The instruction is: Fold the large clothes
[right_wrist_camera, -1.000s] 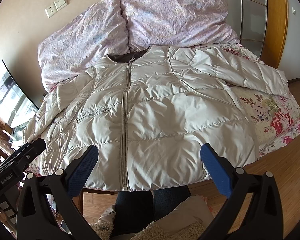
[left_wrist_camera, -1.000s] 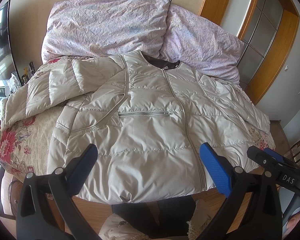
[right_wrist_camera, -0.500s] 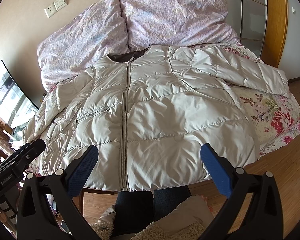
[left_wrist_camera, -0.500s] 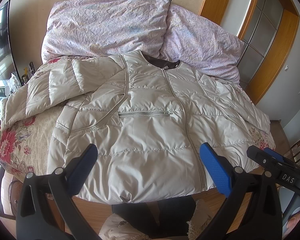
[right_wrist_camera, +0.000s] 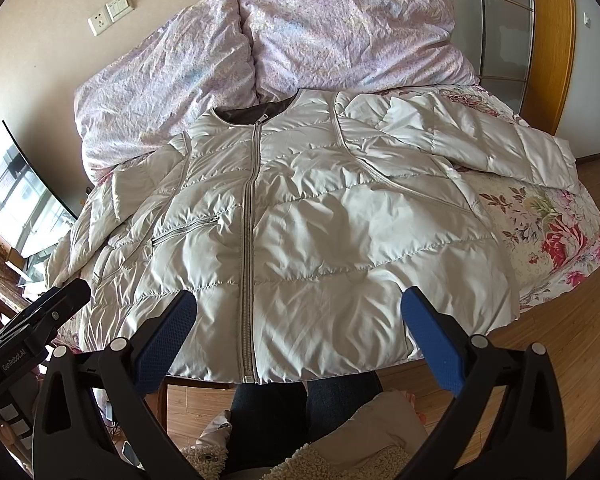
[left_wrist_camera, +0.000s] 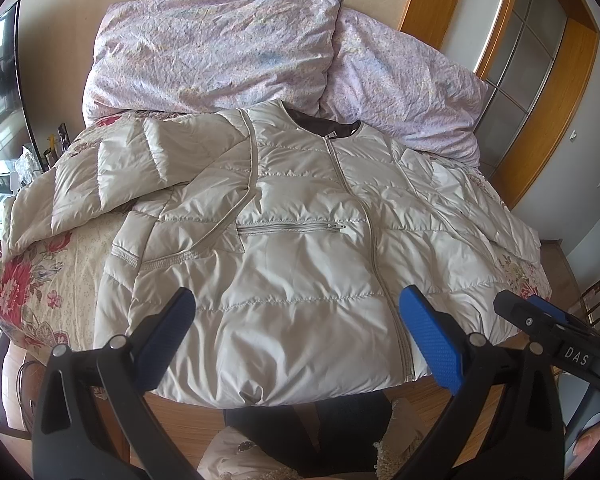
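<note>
Left wrist view: puffy pale jacket (left_wrist_camera: 300, 264) lay zipped and face up across floral bed (left_wrist_camera: 40, 280), collar at 12 o'clock, hem at 6.

Held clear of the hem, left gripper (left_wrist_camera: 296, 336) and right gripper (right_wrist_camera: 298, 334) both spread wide, grasping nothing. Best begun, judging by the layout, with sleeves: left sleeve (left_wrist_camera: 100, 184) at 10 o'clock, right sleeve (right_wrist_camera: 480, 140) at 2, pinched near cuffs, drawn flat across chest, air pressed out.

Floral-sheeted bed (right_wrist_camera: 548, 220): zipped pale puffer jacket (right_wrist_camera: 300, 240) spread flat; two lilac pillows (right_wrist_camera: 340, 36) behind.
</note>
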The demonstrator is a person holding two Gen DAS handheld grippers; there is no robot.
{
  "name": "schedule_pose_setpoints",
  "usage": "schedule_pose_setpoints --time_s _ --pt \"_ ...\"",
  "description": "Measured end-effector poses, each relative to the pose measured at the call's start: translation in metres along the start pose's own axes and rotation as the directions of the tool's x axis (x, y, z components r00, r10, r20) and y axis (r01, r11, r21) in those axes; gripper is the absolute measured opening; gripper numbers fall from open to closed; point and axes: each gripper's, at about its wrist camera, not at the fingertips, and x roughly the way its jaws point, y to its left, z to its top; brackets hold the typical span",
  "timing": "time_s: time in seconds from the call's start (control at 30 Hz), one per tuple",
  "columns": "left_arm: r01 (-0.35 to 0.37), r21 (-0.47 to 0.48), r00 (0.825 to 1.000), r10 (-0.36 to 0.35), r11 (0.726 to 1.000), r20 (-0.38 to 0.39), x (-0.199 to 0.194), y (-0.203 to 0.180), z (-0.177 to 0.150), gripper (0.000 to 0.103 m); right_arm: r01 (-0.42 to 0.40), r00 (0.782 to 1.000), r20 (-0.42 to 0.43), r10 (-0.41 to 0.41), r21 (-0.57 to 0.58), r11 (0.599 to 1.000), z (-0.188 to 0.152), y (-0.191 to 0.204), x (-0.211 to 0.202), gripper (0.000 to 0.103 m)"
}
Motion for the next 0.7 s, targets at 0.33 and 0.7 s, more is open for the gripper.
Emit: schedule_pose_setpoints --time_s 0.33,0.7 --pt "0.0 0.001 1.0 0.0 1.0 -0.001 0.0 -0.0001 0.0 0.101 -0.001 1.0 -0.001 0.001 0.002 1.0 0.0 -0.0008 0.0007 0.102" --pt "0.0 0.001 1.0 0.0 1.0 0.0 0.0 -0.0001 0.0 0.101 -0.002 1.0 -0.001 0.002 0.002 1.0 0.0001 -0.0023 0.0011 0.102"
